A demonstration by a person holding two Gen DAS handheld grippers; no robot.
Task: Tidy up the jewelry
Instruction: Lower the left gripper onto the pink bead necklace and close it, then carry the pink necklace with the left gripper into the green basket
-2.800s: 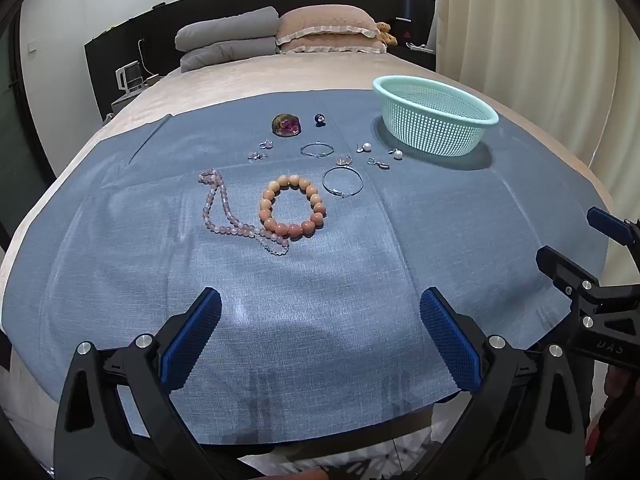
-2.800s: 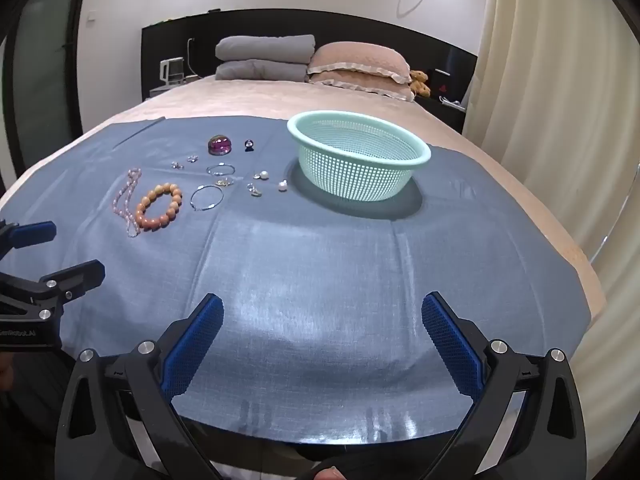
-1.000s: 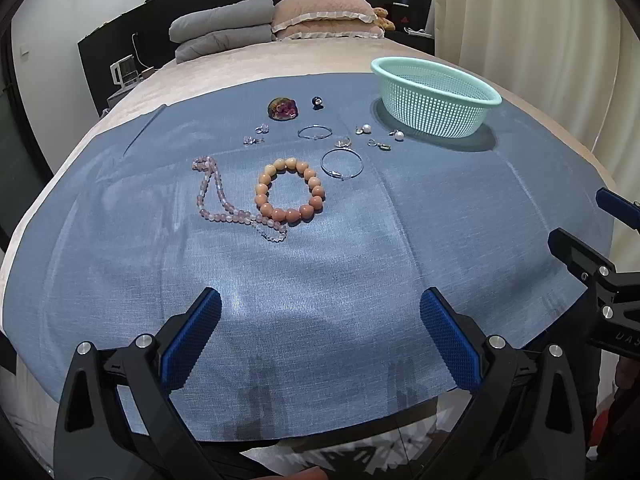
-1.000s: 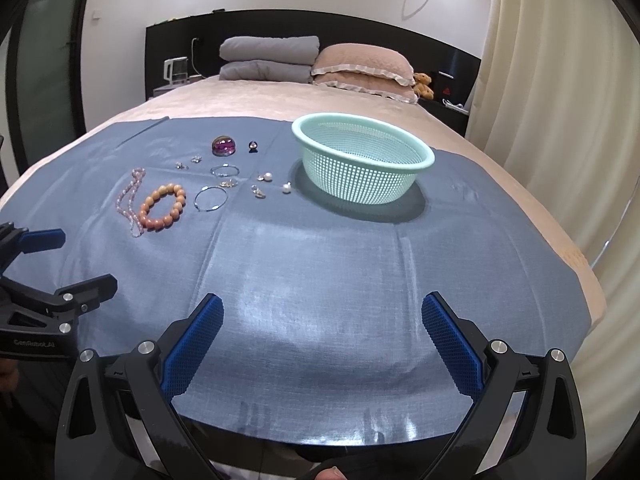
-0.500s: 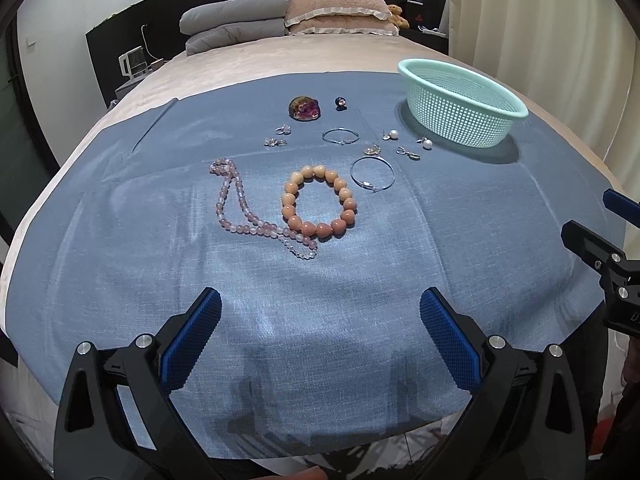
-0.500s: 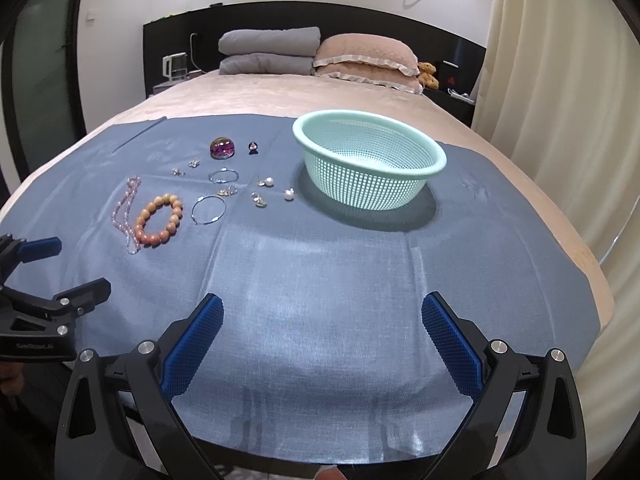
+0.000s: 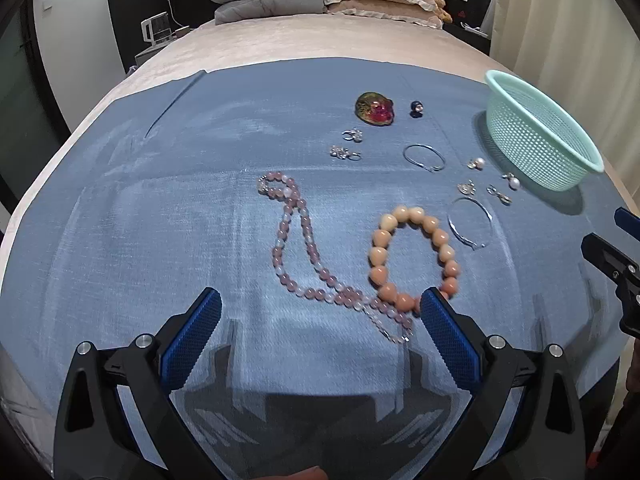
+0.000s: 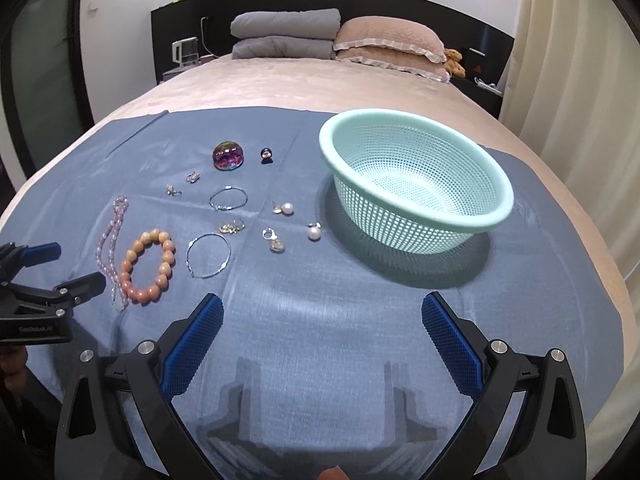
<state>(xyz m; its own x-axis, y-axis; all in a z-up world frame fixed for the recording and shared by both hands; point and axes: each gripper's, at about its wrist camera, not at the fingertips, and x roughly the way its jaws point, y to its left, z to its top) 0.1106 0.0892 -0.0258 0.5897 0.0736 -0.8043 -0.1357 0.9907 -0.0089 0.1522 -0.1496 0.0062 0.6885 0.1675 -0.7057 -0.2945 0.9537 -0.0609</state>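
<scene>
Jewelry lies spread on a blue cloth (image 7: 160,240) over a bed. An orange bead bracelet (image 7: 414,254) and a pink bead necklace (image 7: 296,248) lie just ahead of my left gripper (image 7: 320,320), which is open and empty. Its right fingertip (image 7: 432,304) overlaps the bracelet's near edge in the view. Two silver bangles (image 8: 208,256) (image 8: 228,199), pearl earrings (image 8: 314,232) and several small pieces sit left of a mint-green mesh basket (image 8: 416,184). My right gripper (image 8: 320,320) is open and empty, low over bare cloth in front of the basket.
A purple glass dome (image 8: 228,156) and a small dark ring (image 8: 266,154) lie at the far side of the jewelry. Pillows (image 8: 336,36) are stacked at the headboard. Cream curtains (image 8: 580,80) hang on the right. The cloth's near edge drops off beneath both grippers.
Both grippers have moved forward and down toward the cloth. The left one has closed in on the bead bracelet and necklace. Both stay open; no jewelry has moved.
</scene>
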